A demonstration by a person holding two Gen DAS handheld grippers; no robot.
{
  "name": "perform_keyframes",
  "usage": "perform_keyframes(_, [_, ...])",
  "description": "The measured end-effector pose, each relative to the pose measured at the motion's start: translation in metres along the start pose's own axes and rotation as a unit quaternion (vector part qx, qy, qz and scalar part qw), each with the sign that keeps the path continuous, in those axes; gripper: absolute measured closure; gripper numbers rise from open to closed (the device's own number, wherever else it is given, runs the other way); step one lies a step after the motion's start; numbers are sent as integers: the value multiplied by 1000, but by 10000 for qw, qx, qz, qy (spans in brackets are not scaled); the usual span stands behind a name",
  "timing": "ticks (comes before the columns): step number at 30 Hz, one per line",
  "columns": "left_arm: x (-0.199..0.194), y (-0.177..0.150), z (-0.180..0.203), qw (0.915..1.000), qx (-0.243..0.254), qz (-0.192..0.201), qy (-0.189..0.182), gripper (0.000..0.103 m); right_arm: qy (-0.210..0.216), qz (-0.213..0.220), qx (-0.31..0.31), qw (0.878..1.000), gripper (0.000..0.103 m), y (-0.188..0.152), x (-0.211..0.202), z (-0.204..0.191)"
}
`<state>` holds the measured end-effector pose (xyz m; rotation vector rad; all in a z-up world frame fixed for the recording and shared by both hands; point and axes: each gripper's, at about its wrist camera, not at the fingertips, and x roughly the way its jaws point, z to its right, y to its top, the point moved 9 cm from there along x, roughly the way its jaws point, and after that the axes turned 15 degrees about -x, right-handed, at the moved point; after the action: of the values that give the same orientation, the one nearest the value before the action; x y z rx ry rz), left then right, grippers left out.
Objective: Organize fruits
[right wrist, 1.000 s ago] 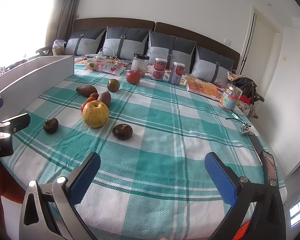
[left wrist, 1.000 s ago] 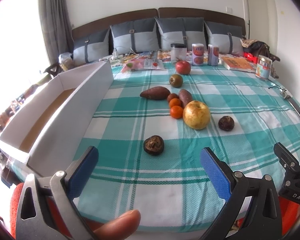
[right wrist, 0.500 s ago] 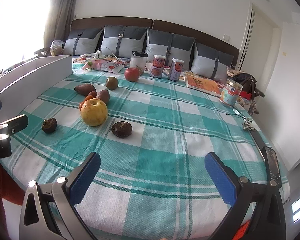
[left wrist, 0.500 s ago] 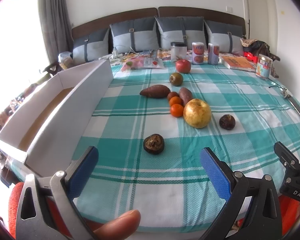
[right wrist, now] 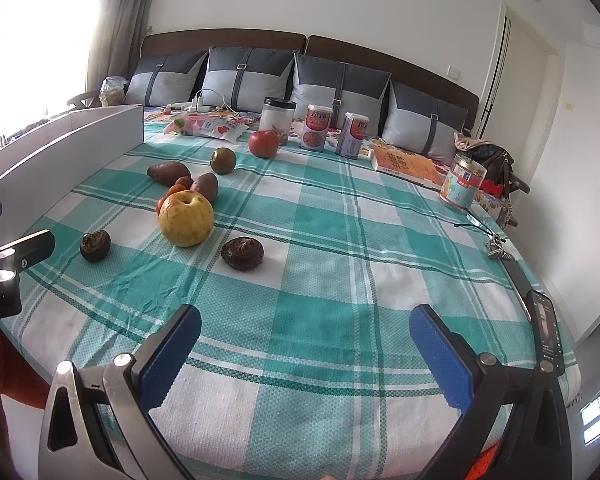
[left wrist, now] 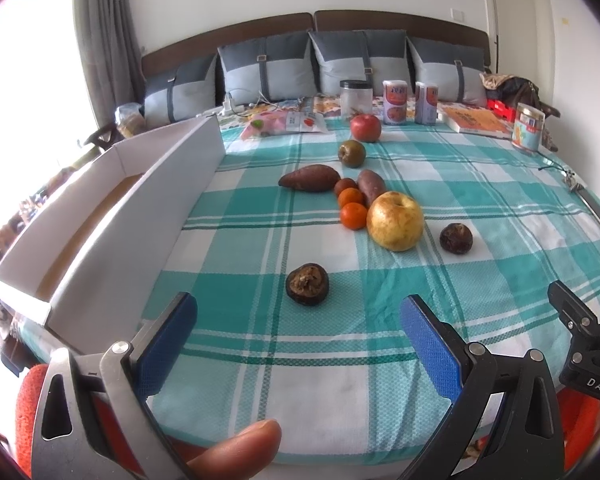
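Left gripper (left wrist: pixel 298 338): jaws spread wide, empty, above the near edge of the bed (left wrist: pixel 320 380). Right gripper (right wrist: pixel 304 344): jaws spread wide, empty, over the near right part of the bed.

Fruit placement, mid-bed, left of centre:
- Large sweet potato (left wrist: pixel 310 178): long axis across the bed, tapered end toward the white box (left wrist: pixel 112 224).
- Small sweet potato (left wrist: pixel 370 186): long axis from near edge toward the headboard, touching the yellow apple (left wrist: pixel 396 220).
- Yellow apple: stem dimple up and tilted toward the headboard.
- Three tangerines (left wrist: pixel 354 216): in a row just left of the yellow apple; mostly hidden behind it in the right wrist view.
- Two dark shrivelled fruits: one (left wrist: pixel 307 283) toward the near edge, one (left wrist: pixel 456 239) right of the apple; kind not identifiable.
- Brown-green round fruit (left wrist: pixel 352 153) and red apple (left wrist: pixel 365 127): farther toward the headboard.

White box: along the left edge of the bed, open top, only the brown floor visible inside; near end cut off behind its wall.

Clear jar (left wrist: pixel 356 94), two cans (left wrist: pixel 396 102) and one printed jar (left wrist: pixel 528 128): lidded, contents not readable. Phone (right wrist: pixel 546 330) at the right edge, partly cut off.
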<state>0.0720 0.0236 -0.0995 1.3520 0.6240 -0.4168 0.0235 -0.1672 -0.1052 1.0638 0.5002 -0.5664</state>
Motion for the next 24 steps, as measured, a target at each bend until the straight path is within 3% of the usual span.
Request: perform_keyframes(24, [-1,-2,2,10000,41,19,-5,1,-10,-21,18,10000,0,-2,3,1])
